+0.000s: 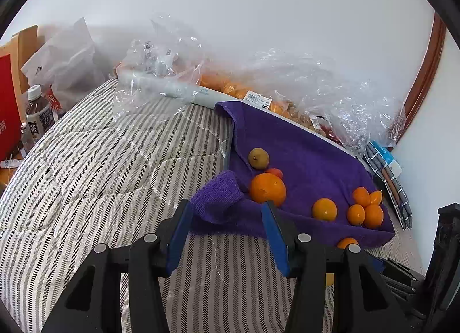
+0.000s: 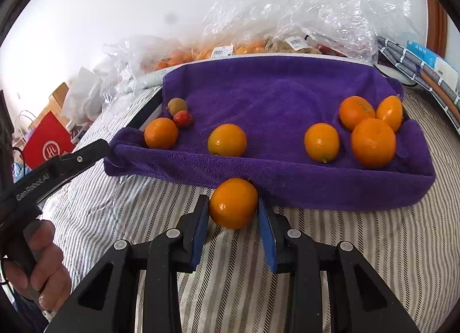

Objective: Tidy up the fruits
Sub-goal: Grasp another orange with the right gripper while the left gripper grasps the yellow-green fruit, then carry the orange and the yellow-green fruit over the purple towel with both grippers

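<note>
A tray lined with a purple towel lies on a striped bed. On it lie several oranges, such as one in the middle, a cluster at the right, a small red fruit and a greenish fruit. My right gripper is shut on an orange, just in front of the tray's near edge. My left gripper is open, its jaws either side of the towel's near-left corner, beside a large orange. The left gripper's body shows in the right wrist view.
Clear plastic bags holding more oranges lie behind the tray against the white wall. A red paper bag and a bottle stand at the left. Folded checked cloths lie at the right. The striped bedcover spreads to the left.
</note>
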